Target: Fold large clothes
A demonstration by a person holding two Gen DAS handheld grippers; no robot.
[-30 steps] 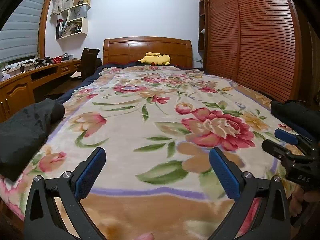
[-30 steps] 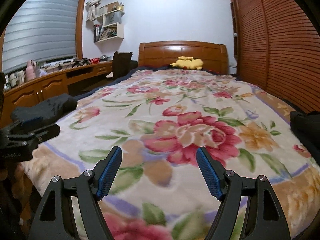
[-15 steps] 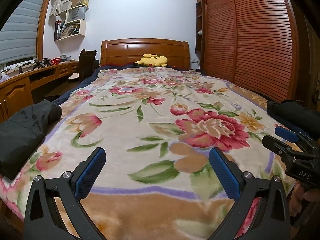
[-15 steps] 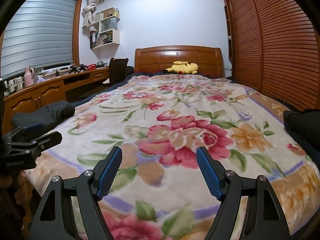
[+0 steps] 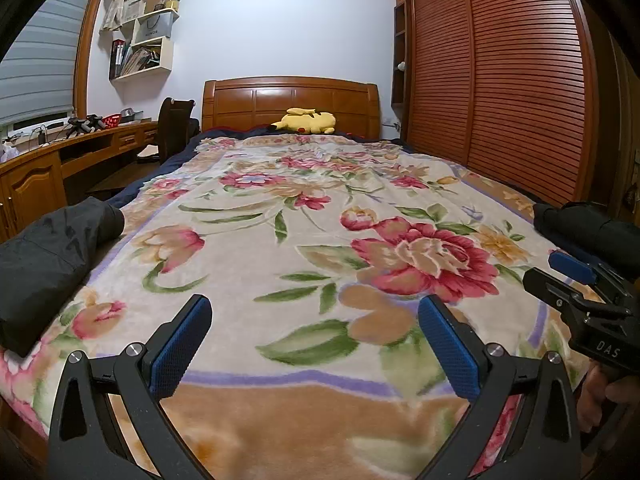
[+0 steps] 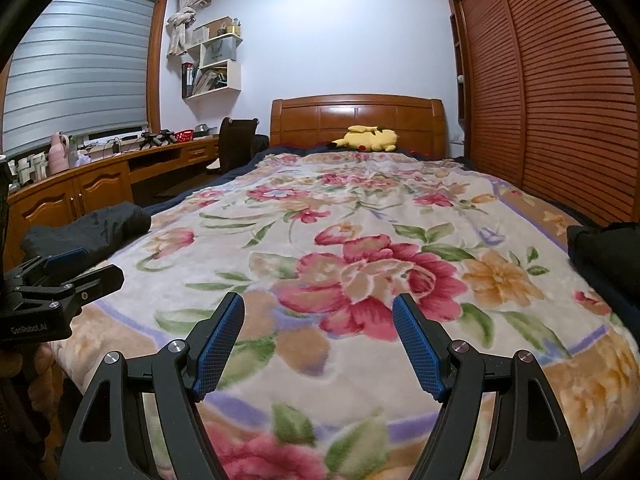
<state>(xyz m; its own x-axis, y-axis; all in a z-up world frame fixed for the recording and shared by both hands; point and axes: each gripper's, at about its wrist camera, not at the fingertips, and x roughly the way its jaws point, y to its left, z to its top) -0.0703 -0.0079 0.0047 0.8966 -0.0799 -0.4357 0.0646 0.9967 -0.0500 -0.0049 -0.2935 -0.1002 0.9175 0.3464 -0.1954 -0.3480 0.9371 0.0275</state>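
Floral plush blanket (image 5: 304, 264) in cream, pink and green covers nearly the whole bed, from the near foot end up to the wooden headboard (image 5: 291, 105) at the far wall. Reddish slatted wardrobe doors (image 5: 520, 80) fill the right side of the room; a long wooden desk (image 6: 100, 184) runs along the left under a window with grey blinds (image 6: 80, 68). White wall shelves (image 5: 146, 48) with books hang at the far left, and a dark chair (image 5: 174, 124) stands at the desk's far end.

Two dark garments lie on the blanket, well apart. One black garment (image 5: 48, 256) is bunched at the bed's near left edge; the other dark garment (image 5: 584, 224) sits at the near right edge, only partly in view. Neither is touched by a gripper.

At the far end, just in front of the headboard, lies a yellow plush toy (image 5: 306, 120).

Over the near end of the bed, the left gripper (image 5: 314, 344) hovers with its blue-padded fingers spread wide and only blanket showing between them. Beside it the right gripper (image 6: 318, 344) likewise has its fingers well apart, holding nothing. Each gripper shows at the edge of the other's view, with part of a hand (image 5: 600, 396) gripping the right one's handle.
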